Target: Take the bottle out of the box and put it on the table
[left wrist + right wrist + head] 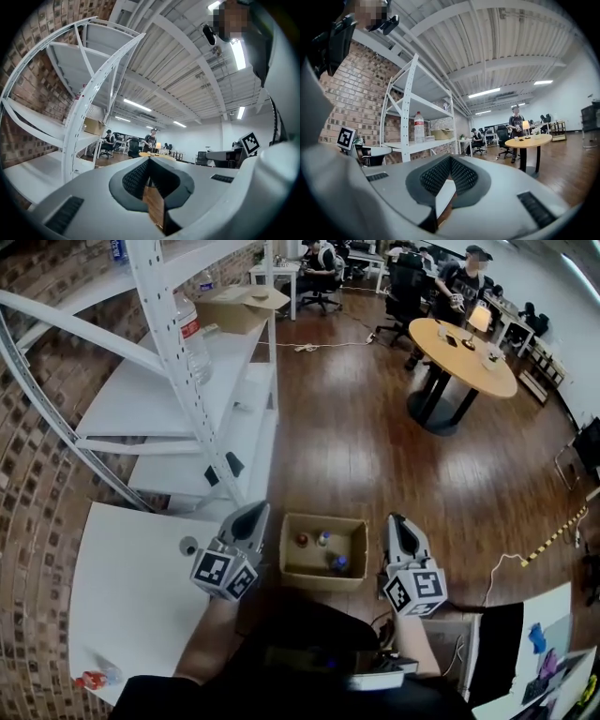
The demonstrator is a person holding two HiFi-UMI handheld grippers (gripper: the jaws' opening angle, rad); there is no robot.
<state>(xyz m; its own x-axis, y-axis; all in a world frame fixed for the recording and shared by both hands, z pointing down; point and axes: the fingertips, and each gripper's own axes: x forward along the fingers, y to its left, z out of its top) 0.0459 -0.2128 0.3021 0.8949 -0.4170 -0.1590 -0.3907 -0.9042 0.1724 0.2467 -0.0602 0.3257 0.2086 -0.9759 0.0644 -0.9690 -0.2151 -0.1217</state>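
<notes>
An open cardboard box (356, 538) stands on the wooden floor in front of me. Three small bottles lie inside it: one with a dark red cap (302, 540), a pale one (323, 538) and a blue-capped one (339, 564). My left gripper (255, 511) hovers just left of the box, above the white table's corner. Its jaws are closed tip to tip with nothing between them (149, 159). My right gripper (396, 520) hangs just right of the box, also shut and empty (450, 158). Both point forward, roughly level.
A white table (131, 601) lies at my left with a small bottle (97, 677) near its front and a round hole (188, 546). Behind it stands a white shelf rack (178, 362) holding a large water bottle (194, 338) and a carton (242, 306). People sit around a round wooden table (464, 354) further back.
</notes>
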